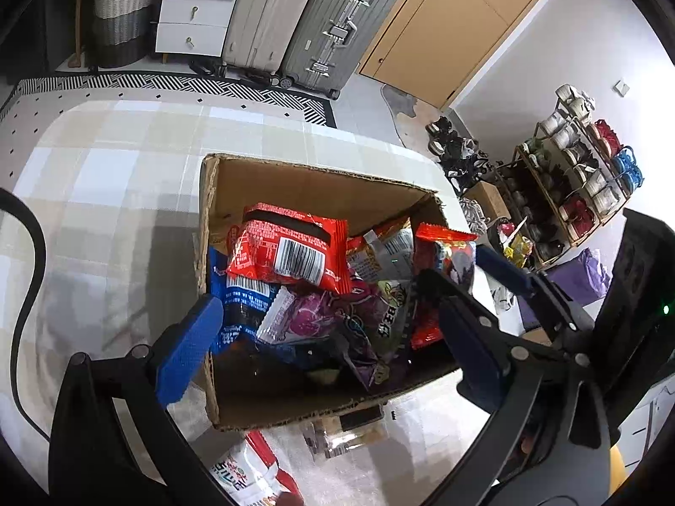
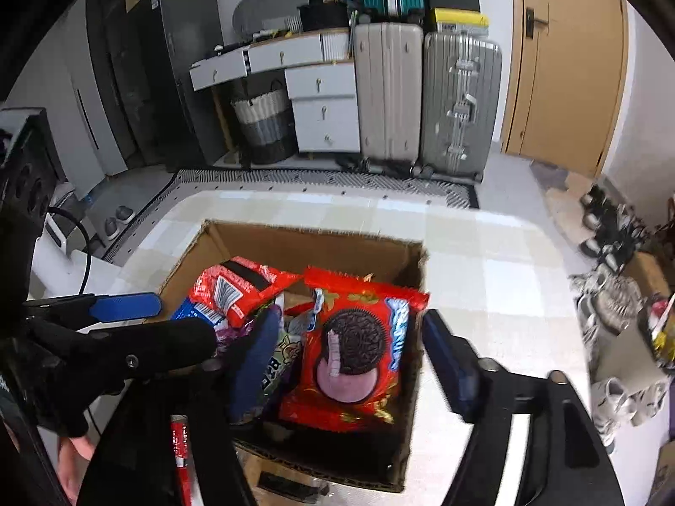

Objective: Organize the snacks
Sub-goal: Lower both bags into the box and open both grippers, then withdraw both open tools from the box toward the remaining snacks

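Both cameras sit on a gripper and look forward and down along its two fingers. The left wrist view looks down from close above a cardboard box full of snack bags, with a shoe rack off to the right. The right wrist view looks down into the same box from close by. Both views share the box, the checked surface, the silver suitcase and the brown door at the back.
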Motion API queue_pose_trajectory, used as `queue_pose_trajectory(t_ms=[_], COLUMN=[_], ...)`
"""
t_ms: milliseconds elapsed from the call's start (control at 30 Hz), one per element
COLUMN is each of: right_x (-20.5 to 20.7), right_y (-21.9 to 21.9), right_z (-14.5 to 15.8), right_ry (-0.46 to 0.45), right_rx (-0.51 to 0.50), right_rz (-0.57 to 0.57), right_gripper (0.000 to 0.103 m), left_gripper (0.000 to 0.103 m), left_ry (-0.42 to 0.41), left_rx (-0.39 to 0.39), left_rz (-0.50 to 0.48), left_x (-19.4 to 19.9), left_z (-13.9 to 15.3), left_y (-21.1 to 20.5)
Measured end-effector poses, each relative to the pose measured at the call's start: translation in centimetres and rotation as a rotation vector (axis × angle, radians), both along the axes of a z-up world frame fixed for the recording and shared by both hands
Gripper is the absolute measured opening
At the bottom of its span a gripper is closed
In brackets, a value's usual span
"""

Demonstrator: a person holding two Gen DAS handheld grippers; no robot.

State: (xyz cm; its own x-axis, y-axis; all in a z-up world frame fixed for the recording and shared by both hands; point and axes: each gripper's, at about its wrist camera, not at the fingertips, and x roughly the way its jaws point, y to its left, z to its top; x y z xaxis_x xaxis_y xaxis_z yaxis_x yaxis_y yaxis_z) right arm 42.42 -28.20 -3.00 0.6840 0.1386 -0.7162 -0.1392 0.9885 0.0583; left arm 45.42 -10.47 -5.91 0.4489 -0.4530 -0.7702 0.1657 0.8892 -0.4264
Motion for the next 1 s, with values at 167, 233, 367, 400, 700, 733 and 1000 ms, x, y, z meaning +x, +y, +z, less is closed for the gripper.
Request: queue_pose_trajectory(t_ms=[167,233,367,400,700,733,1000], right_x=[-1.5,-2.2,-3.5,-4.0,-8.7,-9.2,-14.1], right_y=[0.2,0.3,0.5,0.6,1.9,1.9,1.9], right_z=[1.7,2.5,3.7,4.1,6.9,7.3,10.3], right_ry=[-0.081,-0.104,-0.127,-0.132,-0.166,-0.17,-0.193], right_rx=[-0.028,-0.029,-0.031,-0.03,-0.048,-0.047,-0.017], right_rz=[-0.002,0.005,0.005,0.011,0.04,0.039,0.028], right_gripper=[0.095,0.096,0.099,0.099,0.102,0.102,0.102], left_gripper=[0.102,0.102,0.102,0.102,0.102,0.102,0.102], left_ry=[-0.018,-0.031,-0.047,-0.05,-0.076,-0.082,-0.115], left_rx=[-0.014,-0.011,-0.029,-0.032,-0.013,-0.008,0.047], left_rz=[0.01,0.011,0.023,0.027,0.033,0.034,0.04], left_x=[-1.4,-2.1,-4.0,-4.6,-10.2,-11.0,-16.7], left_z=[1.4,2.2,3.7,4.1,7.7,8.4,11.9], left_y=[0.8,0.9,1.6,1.8,3.4,3.5,4.9])
